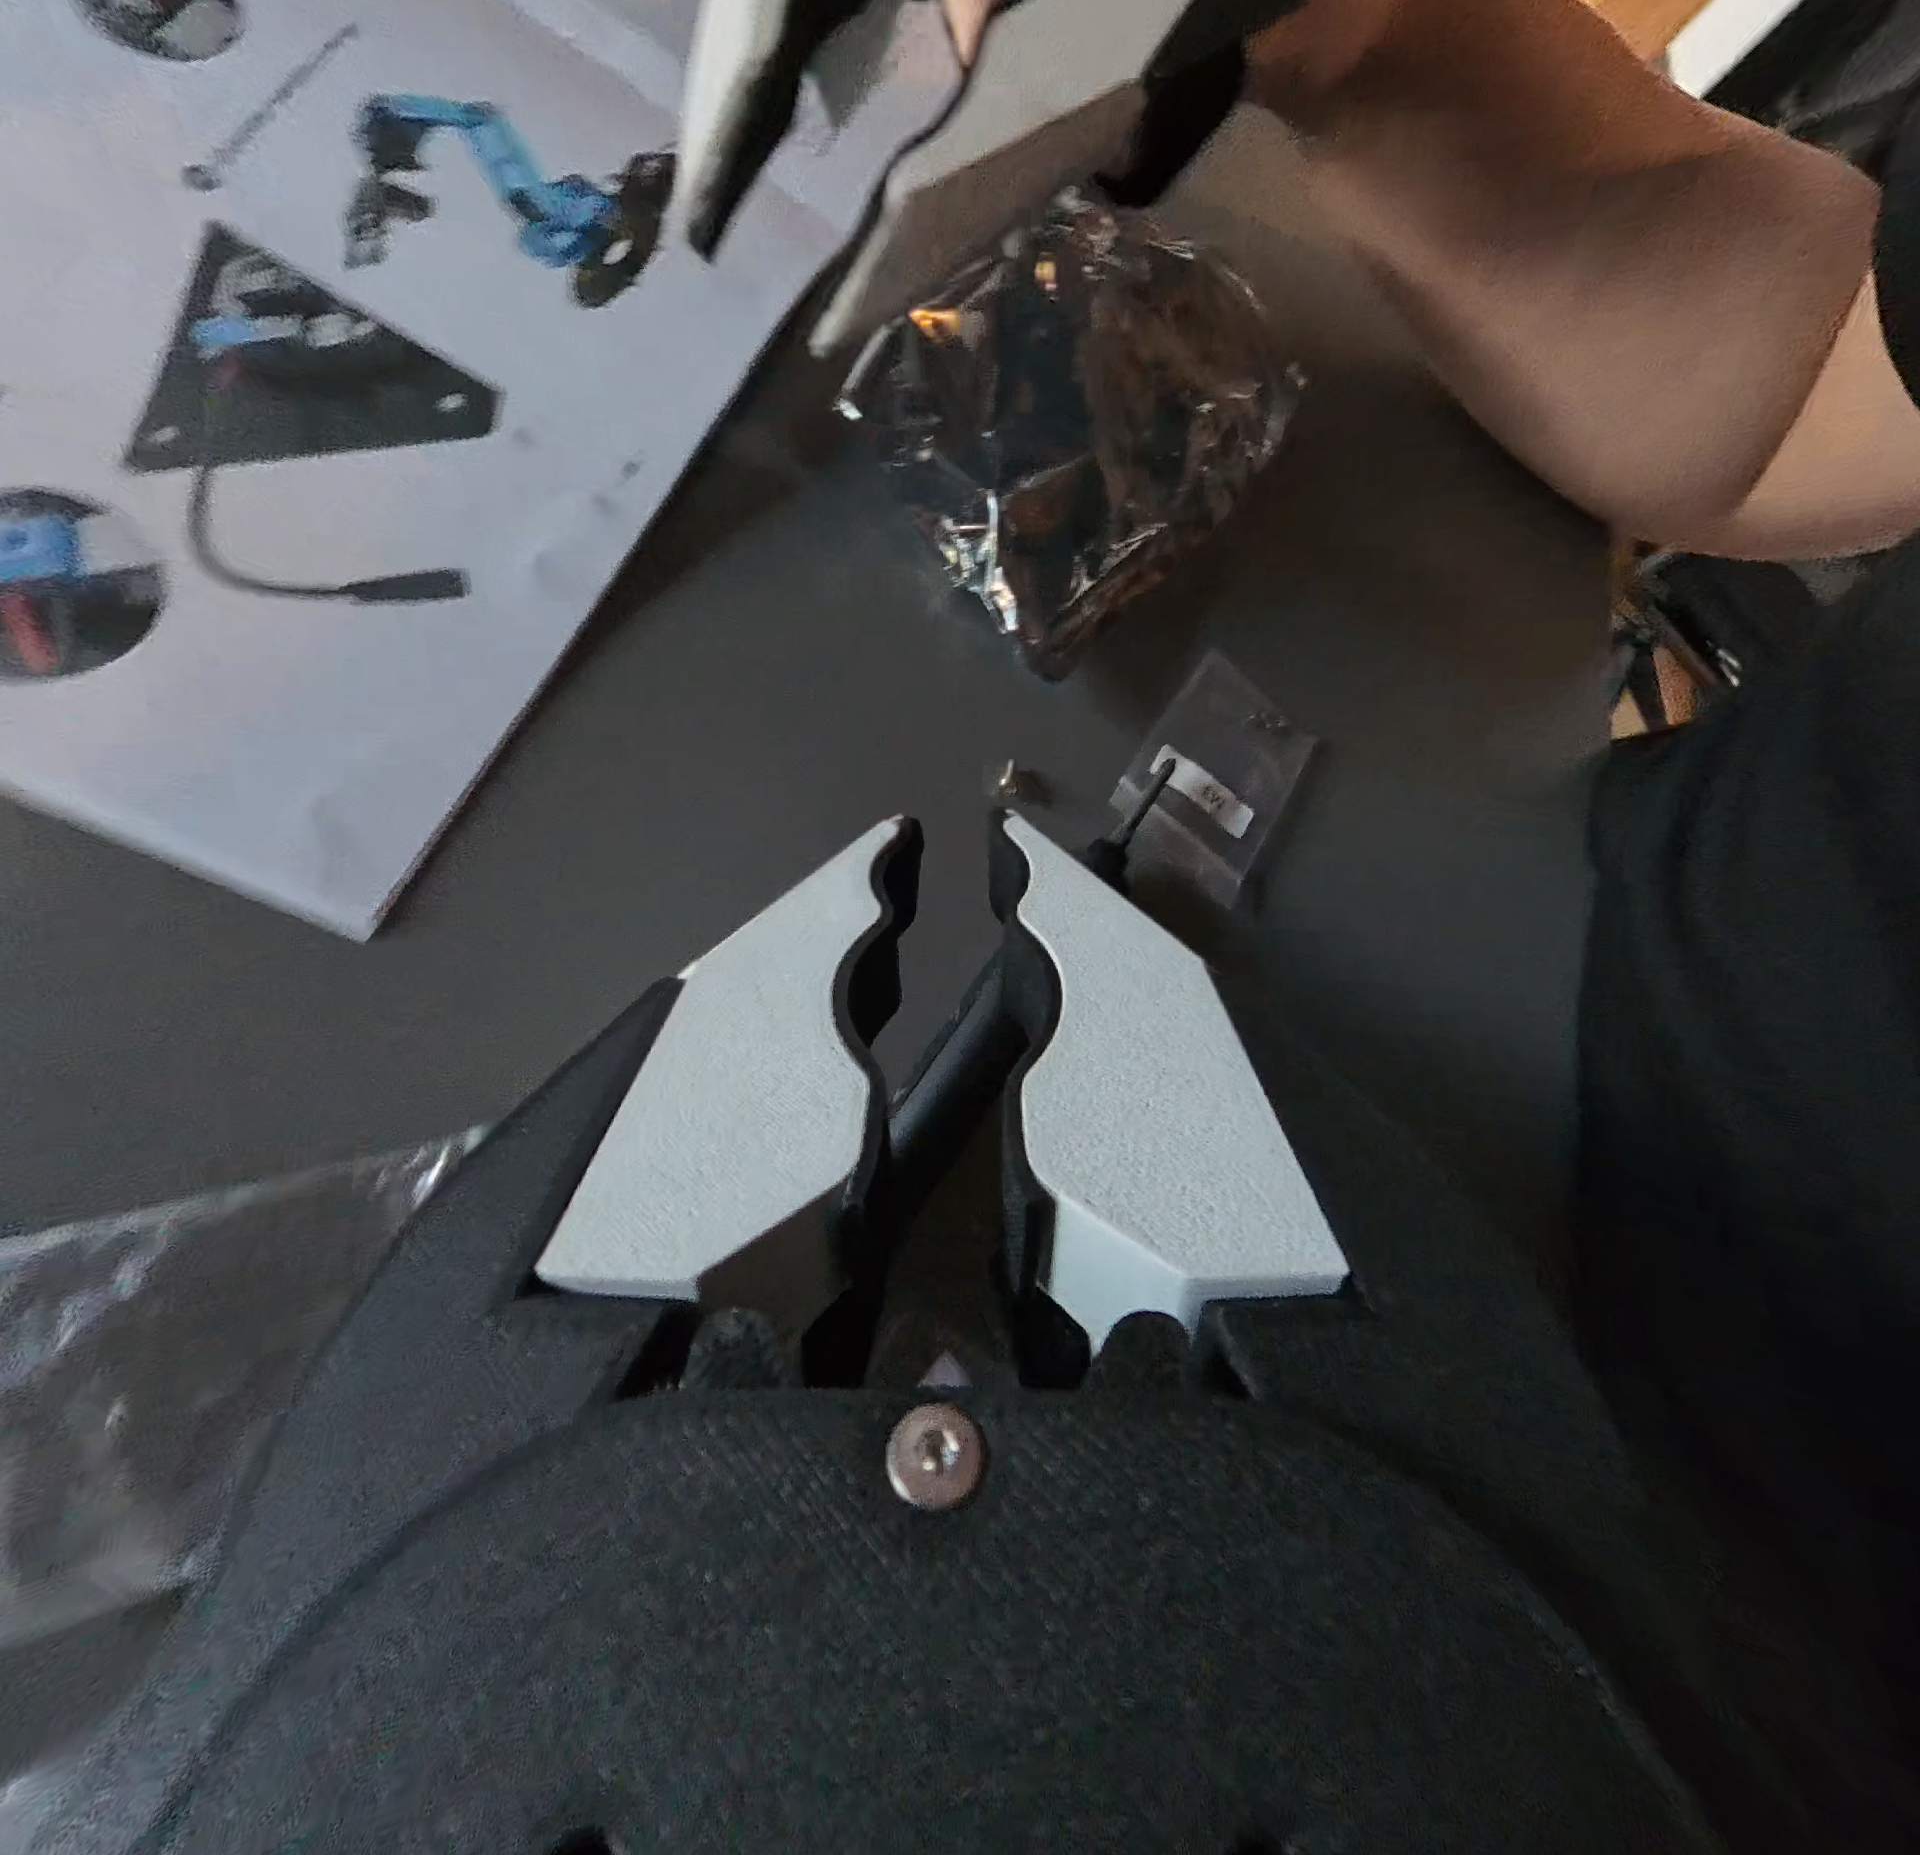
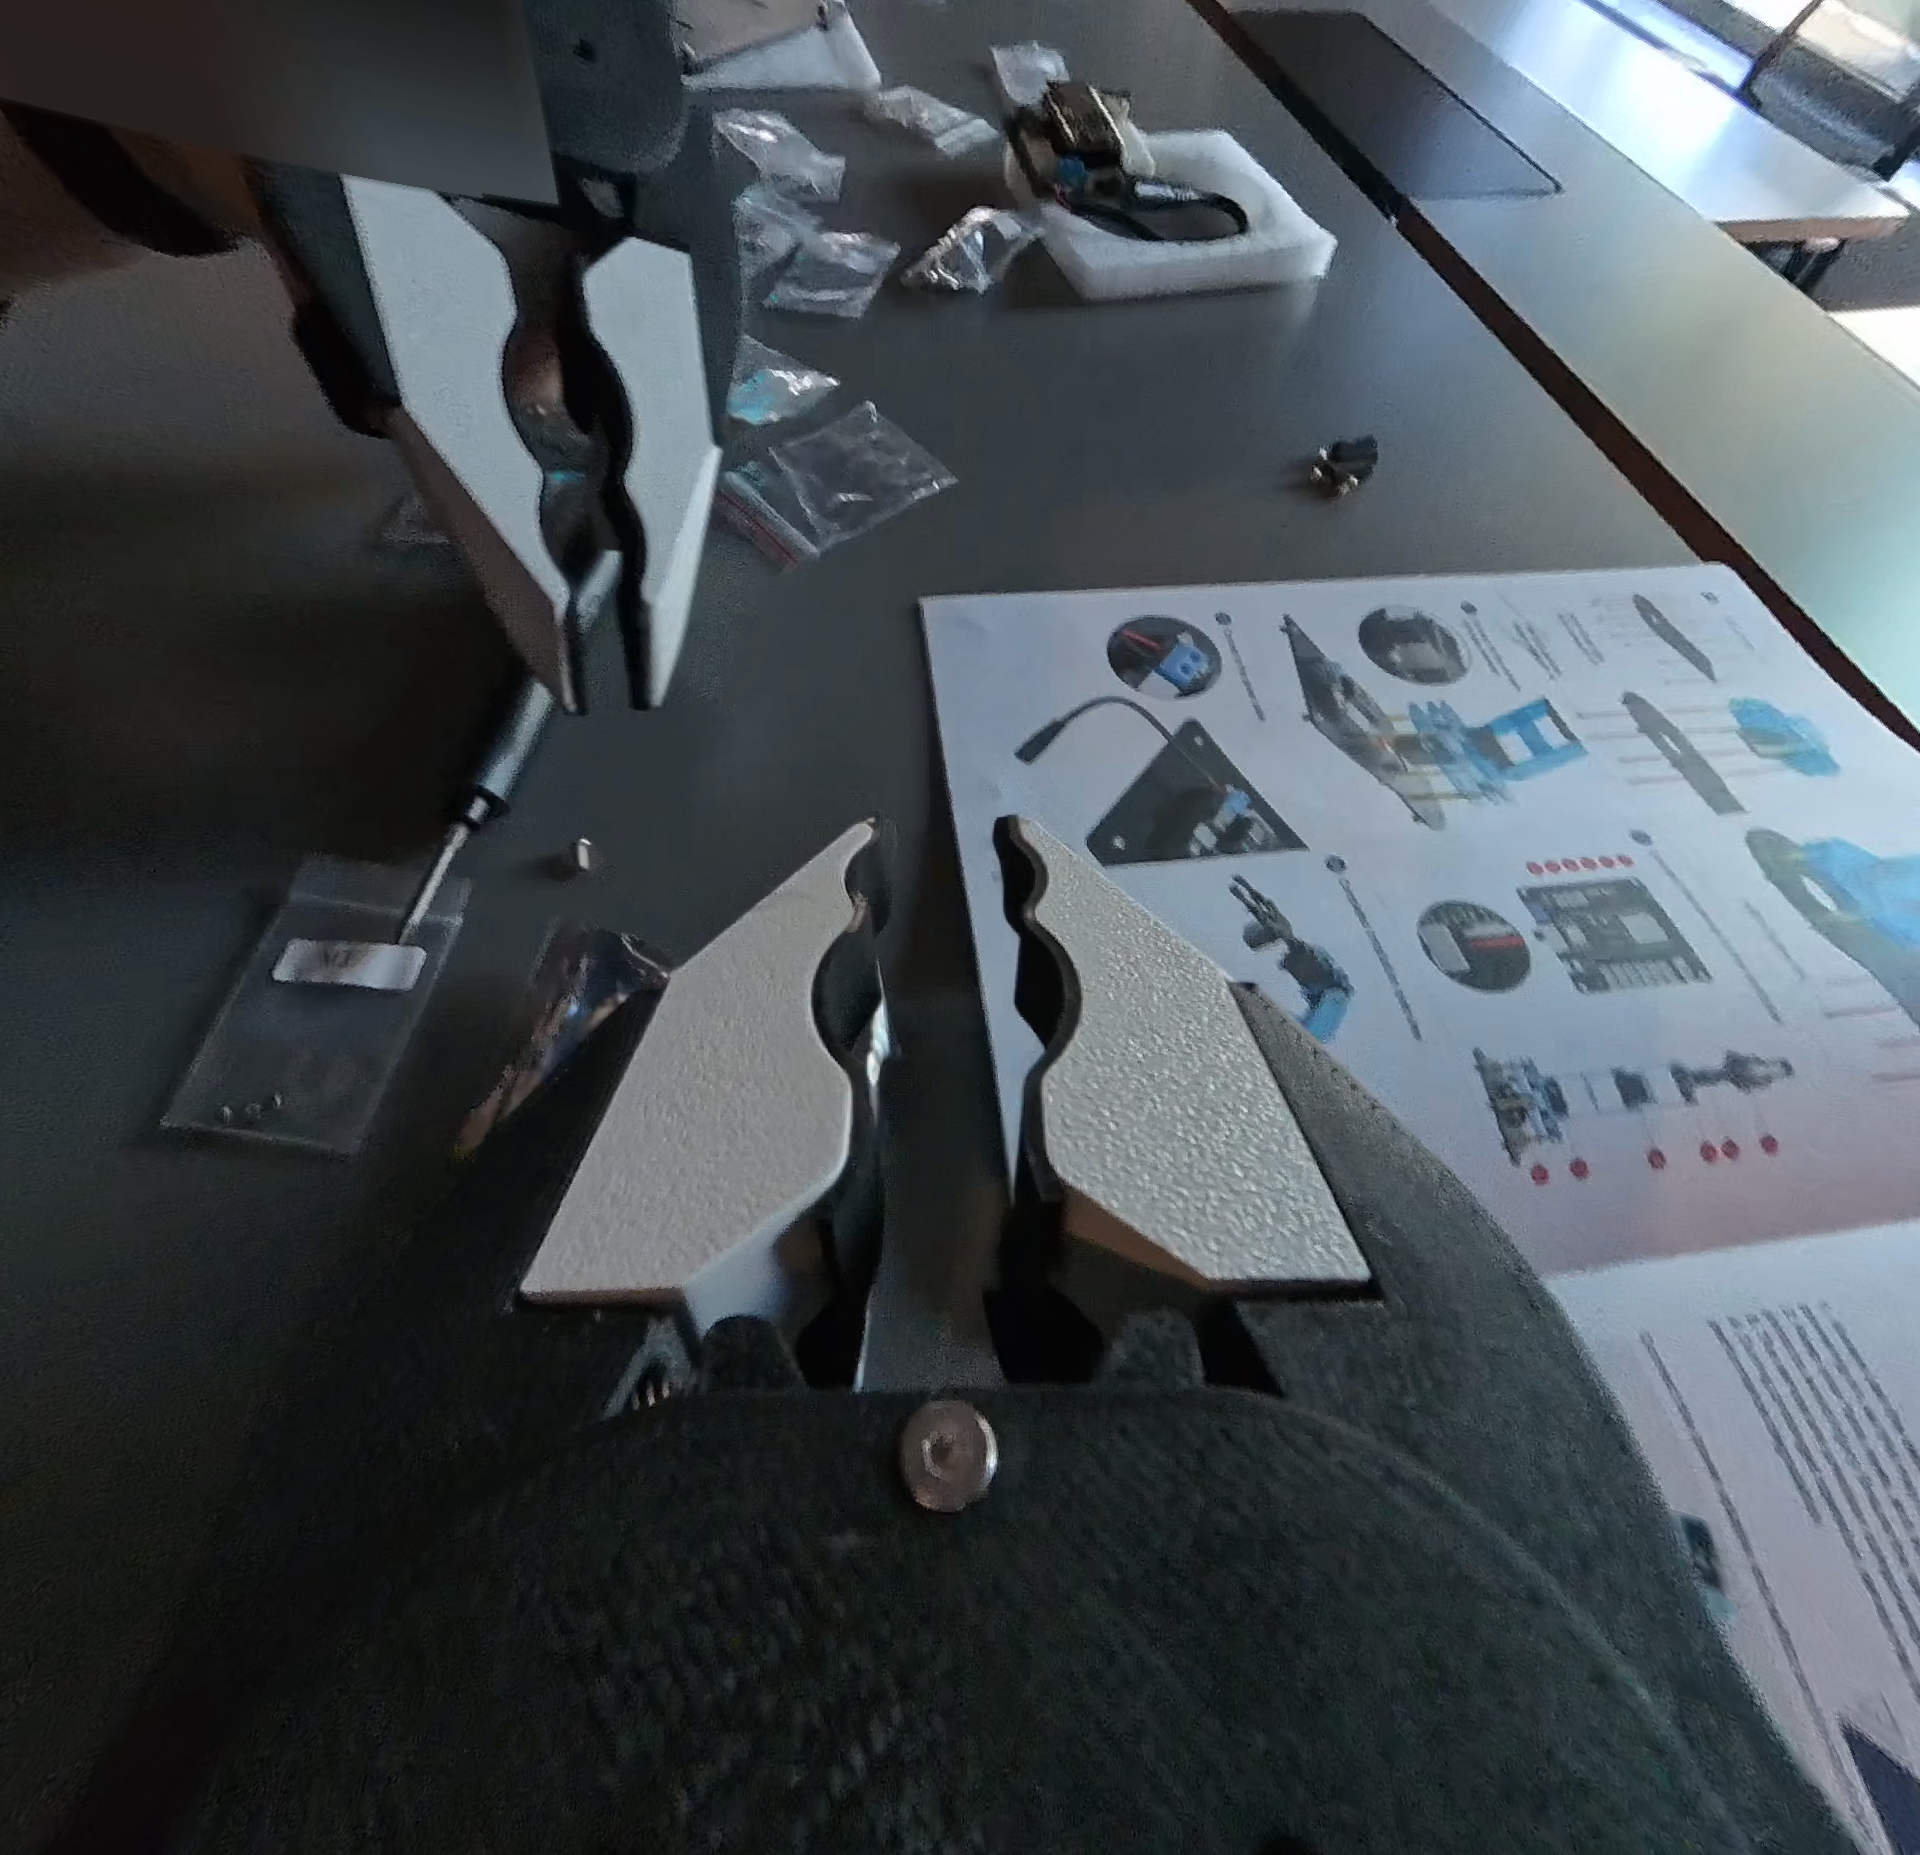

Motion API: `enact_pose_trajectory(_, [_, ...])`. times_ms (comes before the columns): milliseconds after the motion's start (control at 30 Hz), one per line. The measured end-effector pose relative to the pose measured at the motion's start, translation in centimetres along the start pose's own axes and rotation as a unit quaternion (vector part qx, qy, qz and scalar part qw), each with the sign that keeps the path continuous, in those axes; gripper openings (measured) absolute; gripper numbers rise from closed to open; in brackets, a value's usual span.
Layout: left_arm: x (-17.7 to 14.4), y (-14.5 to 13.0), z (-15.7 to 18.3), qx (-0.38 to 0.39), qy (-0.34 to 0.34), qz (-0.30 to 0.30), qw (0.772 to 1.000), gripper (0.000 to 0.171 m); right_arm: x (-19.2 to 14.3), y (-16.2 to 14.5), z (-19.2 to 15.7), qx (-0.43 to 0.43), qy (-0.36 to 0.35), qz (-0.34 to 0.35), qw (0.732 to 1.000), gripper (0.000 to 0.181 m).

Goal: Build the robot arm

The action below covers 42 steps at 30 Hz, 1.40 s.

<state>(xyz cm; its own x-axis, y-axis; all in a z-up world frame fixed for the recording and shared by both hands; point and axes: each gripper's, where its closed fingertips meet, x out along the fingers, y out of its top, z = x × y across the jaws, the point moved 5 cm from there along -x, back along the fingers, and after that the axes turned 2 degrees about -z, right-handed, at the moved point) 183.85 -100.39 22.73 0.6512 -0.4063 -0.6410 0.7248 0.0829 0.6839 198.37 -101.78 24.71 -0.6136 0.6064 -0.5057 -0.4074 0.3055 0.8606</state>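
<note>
My left gripper (image 1: pixel 956 823) is shut on a black screwdriver (image 1: pixel 951 1073). The screwdriver shows in the right wrist view (image 2: pixel 509 756) below the left gripper (image 2: pixel 608 699), slanting down to the table. Its tip rests on a clear acrylic plate (image 2: pixel 312 1026) with a small label, which also shows in the left wrist view (image 1: pixel 1216 797). A small metal nut (image 2: pixel 571 857) lies beside the plate. My right gripper (image 2: pixel 940 829) is open and empty above the dark table. A crumpled foil bag (image 2: pixel 571 1026) lies under its left finger. Its fingers (image 1: pixel 727 122) hang above that bag (image 1: pixel 1070 434).
A printed instruction sheet (image 2: pixel 1455 870) lies right of the right gripper. Clear plastic bags (image 2: pixel 831 475), a white foam tray (image 2: pixel 1278 236) with parts and small loose fasteners (image 2: pixel 1340 460) lie farther back. A person's bare arm (image 1: pixel 1558 299) reaches in at the right. To reach the small metal nut (image 2: pixel 571 857) in a straight line is about 4 cm for my left fingers, about 9 cm for my right.
</note>
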Motion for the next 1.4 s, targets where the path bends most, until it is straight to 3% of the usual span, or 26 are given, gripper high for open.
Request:
enact_pose_trajectory(167, [2.3,0.5,1.2,0.065,-0.047,-0.039,0.996,0.011,-2.3,-0.3,0.7,0.011,-0.035,0.018,0.999,0.019])
enact_pose_trajectory(300, [3.2,0.4,1.3,0.065,-0.079,-0.076,0.992,0.017,-4.2,-0.8,1.4,0.022,-0.059,0.03,0.998,0.019])
enact_pose_trajectory(467, [3.9,0.9,1.7,0.106,-0.046,-0.084,0.99,0.026,-5.3,-1.0,1.9,0.018,-0.076,0.033,0.996,0.019])
enact_pose_trajectory(600, [4.1,0.8,2.1,0.156,-0.011,-0.091,0.984,0.024,-5.7,-1.0,1.9,0.016,-0.079,0.036,0.996,0.019])
enact_pose_trajectory(800, [4.3,0.7,2.3,0.171,0.006,-0.087,0.981,0.014,-6.2,-0.8,2.0,0.011,-0.088,0.039,0.995,0.019])
enact_pose_trajectory(1400, [4.3,0.4,2.7,0.139,0.042,-0.076,0.986,0.007,-6.3,-1.0,2.1,0.005,-0.093,0.029,0.995,0.019])
